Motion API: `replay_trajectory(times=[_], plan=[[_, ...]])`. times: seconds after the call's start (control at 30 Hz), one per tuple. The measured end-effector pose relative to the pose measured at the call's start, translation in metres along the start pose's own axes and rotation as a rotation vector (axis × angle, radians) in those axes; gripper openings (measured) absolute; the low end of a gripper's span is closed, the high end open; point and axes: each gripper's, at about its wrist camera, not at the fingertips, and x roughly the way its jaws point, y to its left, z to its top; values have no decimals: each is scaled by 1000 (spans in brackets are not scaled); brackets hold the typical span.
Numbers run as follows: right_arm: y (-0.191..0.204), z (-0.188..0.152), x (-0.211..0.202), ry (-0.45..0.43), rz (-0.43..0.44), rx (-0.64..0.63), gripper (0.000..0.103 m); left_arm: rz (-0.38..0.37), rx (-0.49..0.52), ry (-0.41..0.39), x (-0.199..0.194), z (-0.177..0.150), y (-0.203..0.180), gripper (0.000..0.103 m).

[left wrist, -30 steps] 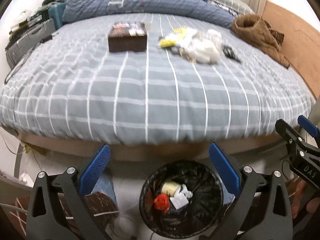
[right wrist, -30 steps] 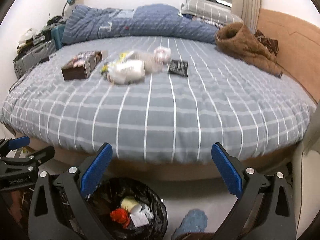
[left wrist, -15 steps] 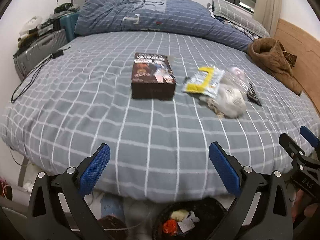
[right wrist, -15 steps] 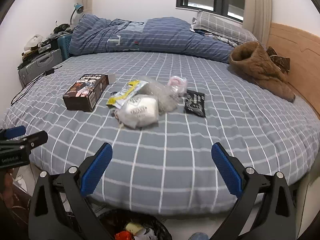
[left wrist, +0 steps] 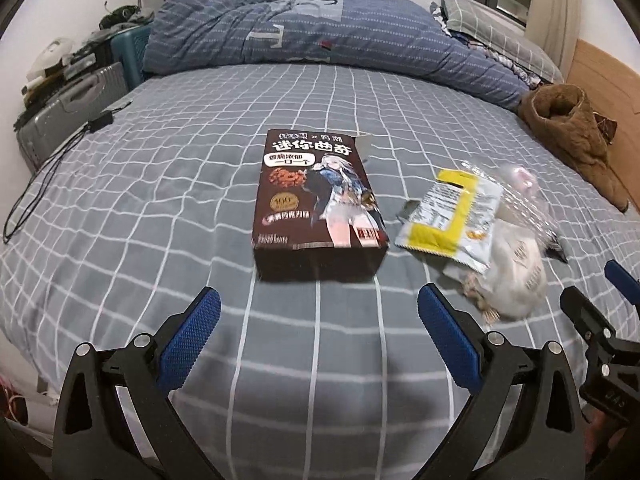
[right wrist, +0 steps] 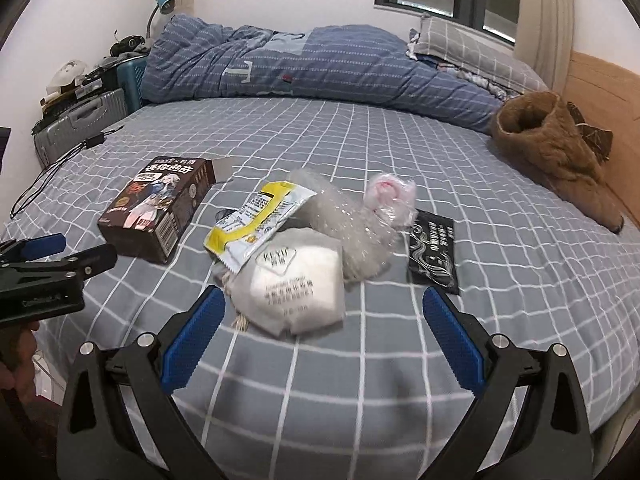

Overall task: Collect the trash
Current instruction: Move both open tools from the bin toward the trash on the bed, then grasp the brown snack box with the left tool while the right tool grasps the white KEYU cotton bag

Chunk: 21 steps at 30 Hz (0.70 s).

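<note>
Hovering over trash on the bed (left wrist: pixel 160 208), both grippers spread apart and empty.
Left gripper (left wrist: pixel 318 320) faces the box (left wrist: pixel 316 204); right gripper (right wrist: pixel 320 322) faces the mask (right wrist: pixel 296 280), beside the wrapper (right wrist: pixel 256 220) and black packet (right wrist: pixel 434 254).

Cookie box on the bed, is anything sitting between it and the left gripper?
Nothing visible does. The left gripper is open and faces the cookie box head on, with only bare checked bedsheet between them. The yellow wrapper lies beside the box, out of the path.
</note>
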Motion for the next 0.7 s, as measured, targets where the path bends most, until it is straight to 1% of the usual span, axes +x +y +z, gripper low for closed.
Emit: replay_trajectory(times=[0.23,0.4,0.47,0.6,0.63,0.67,0.7], plan=[[6,4,33,41,26,-6,95,6,14,21,29,11,-4,97],[4,3,48,65,44,29,95,12,14,35,43,14,-6,97],[4,3,53,77,47,30,91,16,16,39,48,16,-5,97],[4,2,59,87,65,40,89,18,12,35,53,19,-5,95],[3,2,60,91,74,43,86,19,9,34,54,20,-4,94],[3,2,60,97,82,45,82,16,7,37,55,21,-4,91],[4,1,61,100,86,43,80,13,4,38,56,21,-4,91]])
